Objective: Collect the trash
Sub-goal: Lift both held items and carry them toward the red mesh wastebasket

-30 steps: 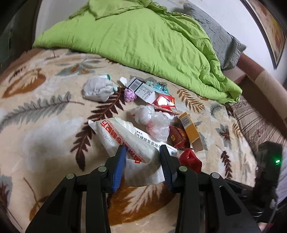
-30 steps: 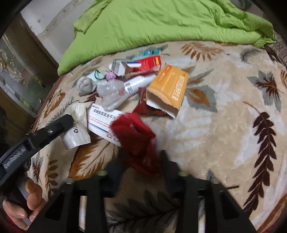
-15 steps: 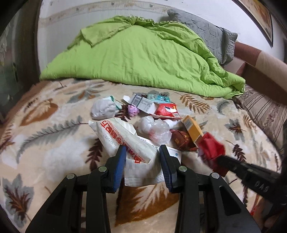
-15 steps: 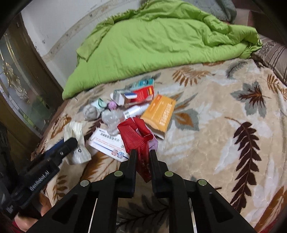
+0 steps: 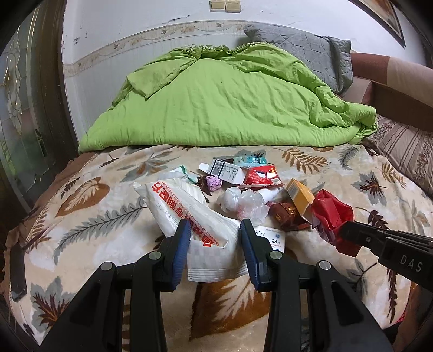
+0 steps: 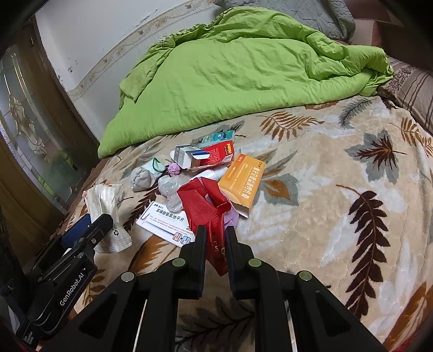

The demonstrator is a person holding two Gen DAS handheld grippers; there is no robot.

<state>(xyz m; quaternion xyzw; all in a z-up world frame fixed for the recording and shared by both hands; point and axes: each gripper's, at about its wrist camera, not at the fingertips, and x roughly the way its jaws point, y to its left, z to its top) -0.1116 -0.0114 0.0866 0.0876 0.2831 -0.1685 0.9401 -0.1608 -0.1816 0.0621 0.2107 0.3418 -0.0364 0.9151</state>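
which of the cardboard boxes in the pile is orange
The orange box right of the red wrapper; the others are a white barcoded carton and a flat white pill box.

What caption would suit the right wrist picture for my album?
Right gripper clamps a red wrapper above scattered trash on a leaf-patterned blanket, green duvet behind.

Leaf-print blanket (image 5: 338,173) fills the lower frame, rumpled green duvet (image 5: 224,108) across the middle, grey pillow (image 5: 305,46) upper right, white wall (image 5: 135,24) up top.
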